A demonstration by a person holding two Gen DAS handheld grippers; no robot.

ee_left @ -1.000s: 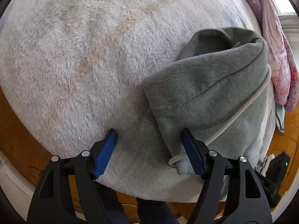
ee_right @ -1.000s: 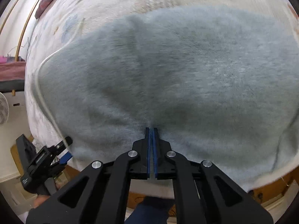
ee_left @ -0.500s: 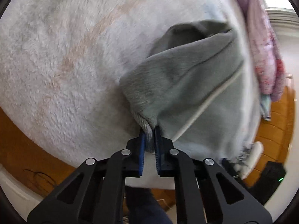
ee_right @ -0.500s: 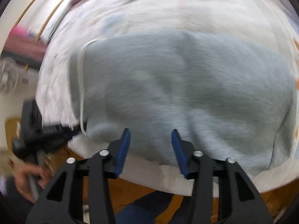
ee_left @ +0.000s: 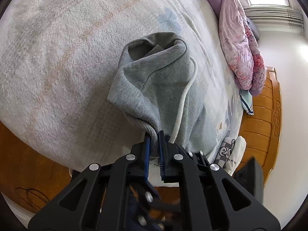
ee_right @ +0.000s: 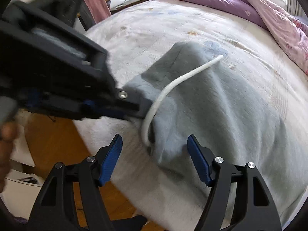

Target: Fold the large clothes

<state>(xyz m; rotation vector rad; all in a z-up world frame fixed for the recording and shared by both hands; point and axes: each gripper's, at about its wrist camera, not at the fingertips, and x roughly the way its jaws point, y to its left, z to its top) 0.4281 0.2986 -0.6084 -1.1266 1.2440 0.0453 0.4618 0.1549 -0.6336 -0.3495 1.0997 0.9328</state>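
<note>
Left claw (ee_left: 154,136), clenched on the ribbed hem edge of a grey sweatshirt (ee_left: 159,77): both blue pads (ee_left: 147,148) press the knit between them, and the pinched corner is raised off the bed (ee_left: 57,57), so that the cloth hangs in a tented fold from the grip back toward the mattress. Right claw (ee_right: 155,154), jaws spread and opening: its blue pads (ee_right: 111,159) stand apart on either side of a near fold of the same sweatshirt (ee_right: 221,115), with cloth between them but neither pad pressing on it. A white drawstring (ee_left: 182,104) runs along the garment, curving from the far part of the fold down to the near edge beside the left claw; in the right wrist view the drawstring (ee_right: 173,84) loops over the grey cloth and ends close to the right claw's gap. The sweatshirt lies on a pale fleecy blanket (ee_right: 173,23) that covers the bed, near its front edge. A pink and purple quilt (ee_left: 238,44) is heaped along the far side of the bed. A wooden bed frame (ee_left: 267,119) shows at the right of the left wrist view. A hand (ee_right: 5,134), blurred, appears at the left edge of the right wrist view, behind the left claw's body.
</note>
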